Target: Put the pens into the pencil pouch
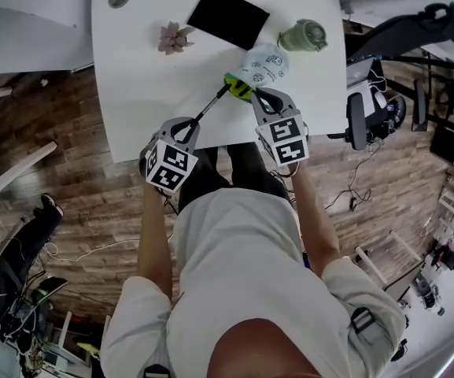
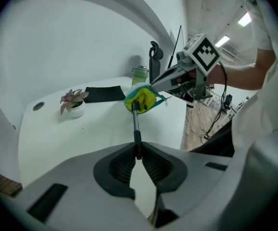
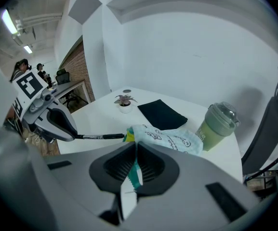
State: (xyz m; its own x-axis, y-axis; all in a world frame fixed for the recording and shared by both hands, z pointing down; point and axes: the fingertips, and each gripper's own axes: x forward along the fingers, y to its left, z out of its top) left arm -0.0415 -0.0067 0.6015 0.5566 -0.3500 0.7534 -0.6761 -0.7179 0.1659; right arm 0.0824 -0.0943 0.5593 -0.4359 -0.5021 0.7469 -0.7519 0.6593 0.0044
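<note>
1. Head view: both forearms reach forward over the near edge of the white table (image 1: 136, 93), and each gripper is angled downward. The left gripper (image 1: 189, 127) clenches the tail of a black pen (image 1: 209, 105). The pen's long axis runs diagonally up and right, its tip at the yellow-lined mouth of the pencil pouch (image 1: 264, 65). The right gripper (image 1: 259, 94) meets the pouch's near edge.
2. Left gripper view: the jaws are closed on the pen's end. The pen points straight away, its tip meeting the yellow opening.
3. Right gripper view: this view alone shows the right pads' grip, closed on a teal strip of the pouch's edge. The pen comes in level from the left. Behind stand a green lidded cup (image 3: 218, 124), a black pad (image 3: 162, 113) and a small potted plant (image 3: 125, 101).
</note>
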